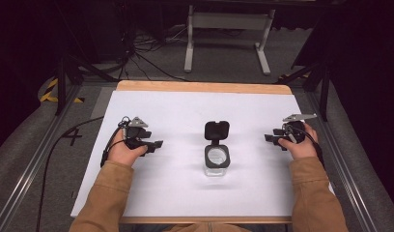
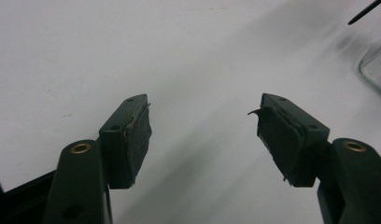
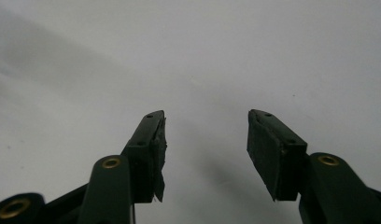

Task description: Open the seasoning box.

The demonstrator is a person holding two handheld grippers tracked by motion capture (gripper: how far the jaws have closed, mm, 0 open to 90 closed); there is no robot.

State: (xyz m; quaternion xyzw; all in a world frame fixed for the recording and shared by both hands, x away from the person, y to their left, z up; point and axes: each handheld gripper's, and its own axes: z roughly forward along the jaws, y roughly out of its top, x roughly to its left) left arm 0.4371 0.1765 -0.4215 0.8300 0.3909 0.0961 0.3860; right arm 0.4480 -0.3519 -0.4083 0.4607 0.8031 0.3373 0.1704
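in the high view we see the jar [image 1: 217, 162] standing near the middle of the white surface [image 1: 185, 104], its black lid [image 1: 217, 131] flipped open and tilted back behind it, with our left claw [image 1: 155, 144] well to its left and our right claw [image 1: 269, 138] well to its right, both pointing inward at it and neither touching it. in the left gripper view our left claw [image 2: 205, 135] stands wide apart with nothing between its pads but bare surface, and a clear corner of the jar [image 2: 376, 67] shows at the right edge. in the right gripper view our right claw [image 3: 206, 154] is likewise spread wide and holds nothing, just above the surface.
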